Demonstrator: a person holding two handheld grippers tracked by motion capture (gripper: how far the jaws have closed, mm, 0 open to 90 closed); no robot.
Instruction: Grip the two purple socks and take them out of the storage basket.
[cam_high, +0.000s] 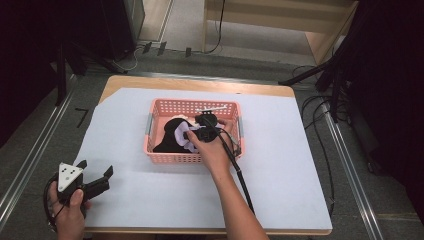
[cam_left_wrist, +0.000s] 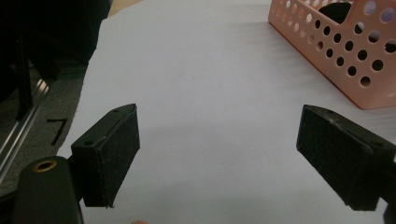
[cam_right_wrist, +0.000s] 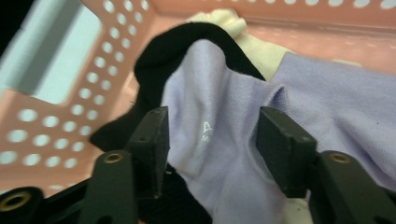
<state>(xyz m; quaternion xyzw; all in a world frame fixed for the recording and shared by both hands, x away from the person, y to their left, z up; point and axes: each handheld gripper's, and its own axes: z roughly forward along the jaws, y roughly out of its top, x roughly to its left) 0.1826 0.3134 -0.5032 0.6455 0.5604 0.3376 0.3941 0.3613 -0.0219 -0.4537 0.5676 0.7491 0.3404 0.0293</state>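
A pink perforated basket (cam_high: 192, 103) stands mid-table on the white sheet and holds a lavender cloth (cam_high: 189, 146), a black cloth (cam_high: 169, 139) and a cream cloth (cam_high: 186, 119). My right gripper (cam_high: 193, 135) reaches into the basket from the near side. In the right gripper view its jaws (cam_right_wrist: 212, 135) stand apart on either side of a raised fold of the lavender cloth (cam_right_wrist: 210, 107), with the black cloth (cam_right_wrist: 177, 42) and cream cloth (cam_right_wrist: 224, 21) behind it. My left gripper (cam_high: 95, 168) rests at the sheet's near left corner, open and empty (cam_left_wrist: 219, 140).
The white sheet (cam_high: 280, 165) covers most of the wooden table (cam_high: 200, 82). The basket's corner (cam_left_wrist: 341, 51) rises at the upper right of the left gripper view. The right gripper's cable (cam_high: 240, 175) trails toward the near edge. More cables (cam_high: 320, 115) lie on the floor at right.
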